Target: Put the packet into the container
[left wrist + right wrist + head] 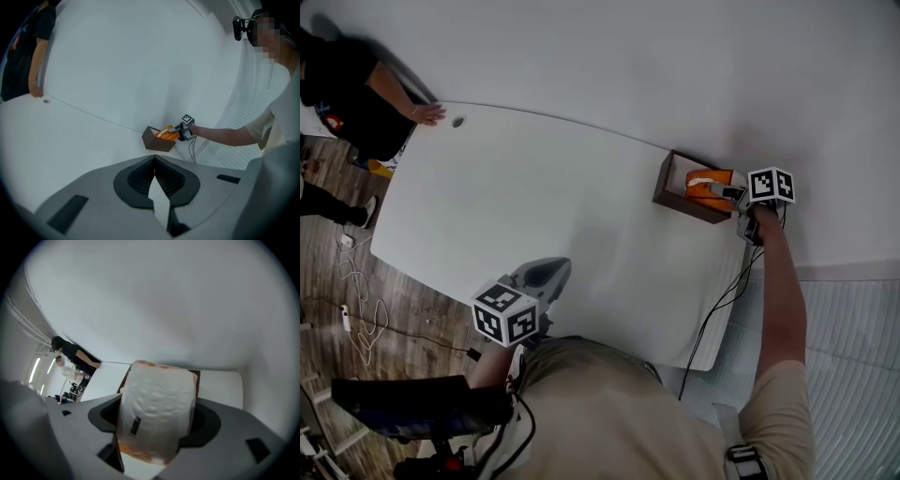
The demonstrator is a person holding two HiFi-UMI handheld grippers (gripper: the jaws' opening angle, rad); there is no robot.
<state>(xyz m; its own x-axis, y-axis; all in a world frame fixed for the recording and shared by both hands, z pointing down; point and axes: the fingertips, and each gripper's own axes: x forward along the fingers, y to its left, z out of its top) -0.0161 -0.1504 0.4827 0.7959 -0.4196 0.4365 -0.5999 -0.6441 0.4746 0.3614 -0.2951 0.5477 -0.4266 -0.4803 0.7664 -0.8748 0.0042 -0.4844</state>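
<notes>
Packet (710,185) is tilted in the brown container (673,197) at the table's (534,187) far right edge. The right gripper (727,192) has its jaws spread wide with the packet between them, and the pads don't look to be pressing. The left gripper (546,277) is at the near edge, jaws together and empty. The packet looks light and soft, a puffy, crinkled film (probably slippery). Best grip is across the flat faces at mid-body, gently, not on a seam.
</notes>
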